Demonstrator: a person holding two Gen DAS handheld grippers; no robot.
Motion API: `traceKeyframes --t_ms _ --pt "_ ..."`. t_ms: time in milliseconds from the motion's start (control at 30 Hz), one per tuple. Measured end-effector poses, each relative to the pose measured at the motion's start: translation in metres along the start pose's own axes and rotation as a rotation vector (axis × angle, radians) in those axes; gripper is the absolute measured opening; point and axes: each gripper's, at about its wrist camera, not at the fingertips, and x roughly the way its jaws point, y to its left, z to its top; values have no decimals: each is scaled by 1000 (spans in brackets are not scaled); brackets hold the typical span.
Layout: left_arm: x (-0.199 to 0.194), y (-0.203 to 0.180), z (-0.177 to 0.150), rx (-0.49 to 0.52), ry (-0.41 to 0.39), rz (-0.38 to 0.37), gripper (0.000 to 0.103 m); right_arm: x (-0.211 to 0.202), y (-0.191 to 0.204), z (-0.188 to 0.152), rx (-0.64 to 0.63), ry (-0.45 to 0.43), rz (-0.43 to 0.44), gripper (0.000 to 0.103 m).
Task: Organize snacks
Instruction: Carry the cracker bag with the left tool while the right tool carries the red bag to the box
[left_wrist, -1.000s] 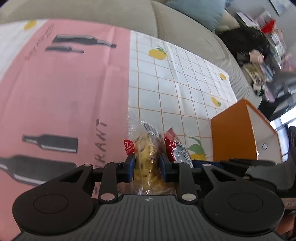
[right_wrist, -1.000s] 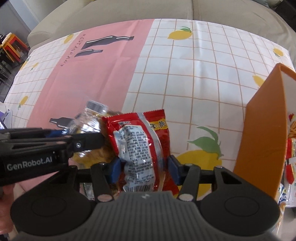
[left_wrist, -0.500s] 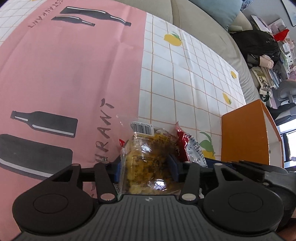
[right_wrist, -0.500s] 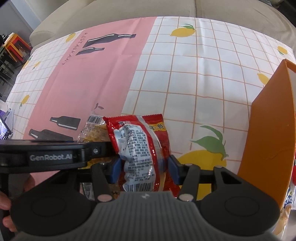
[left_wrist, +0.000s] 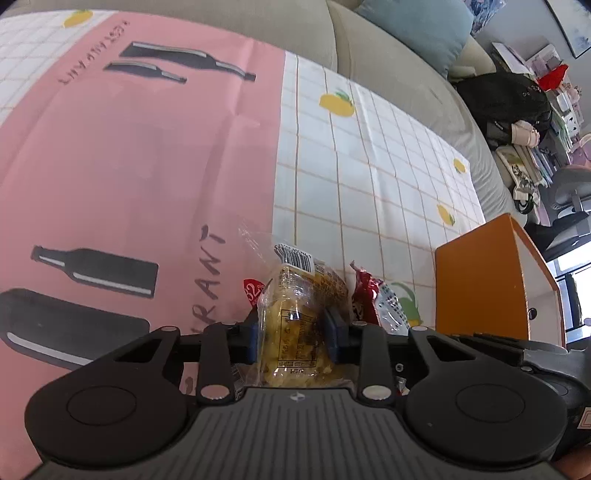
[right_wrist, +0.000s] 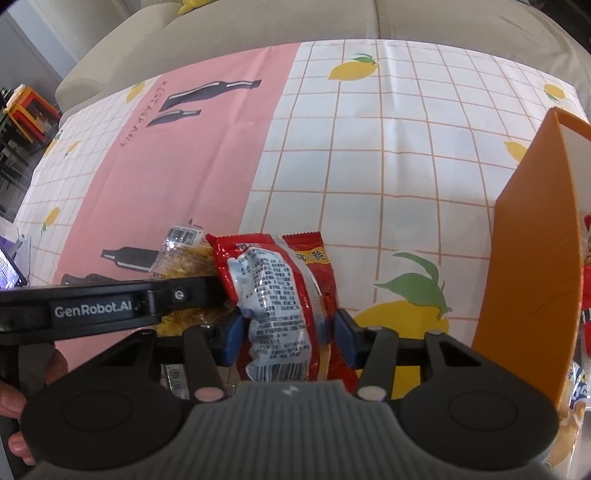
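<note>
My left gripper (left_wrist: 293, 334) is shut on a clear bag of yellow snacks (left_wrist: 295, 314) and holds it above the tablecloth. My right gripper (right_wrist: 288, 332) is shut on a red snack packet (right_wrist: 280, 291) with a printed silver back. The two bags sit side by side; the red packet (left_wrist: 376, 301) shows just right of the yellow bag in the left wrist view, and the yellow bag (right_wrist: 184, 258) shows left of the red packet in the right wrist view, partly behind the left gripper's arm. An orange box (right_wrist: 535, 266) stands to the right.
The table carries a pink and white checked cloth (left_wrist: 147, 166) with bottle and lemon prints. The orange box (left_wrist: 484, 280) holds more snack packets (right_wrist: 585, 295) inside. A beige sofa (left_wrist: 388, 66) runs along the far edge. Clutter and a chair stand at the far right.
Both grippers keep their bags held. The left wrist view has tilted up and back, showing more of the cloth; the right gripper has shifted slightly, with the orange box a little closer.
</note>
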Motion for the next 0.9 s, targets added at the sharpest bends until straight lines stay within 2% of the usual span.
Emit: traceKeyframes --t_ms 267,433,633,900 --pt "-20 -11 5 17 -50 24 35 -24 -3 2 22 -50 -8 47" --pt "-39 -25 7 64 -80 40 34 -51 -2 2 17 -100 -5 47" --pt "-70 -49 9 114 -139 11 34 -95 -9 1 40 -172 25 46" --pt "-103 -93 8 181 -195 -63 33 -158 -32 -10 56 -268 12 46"
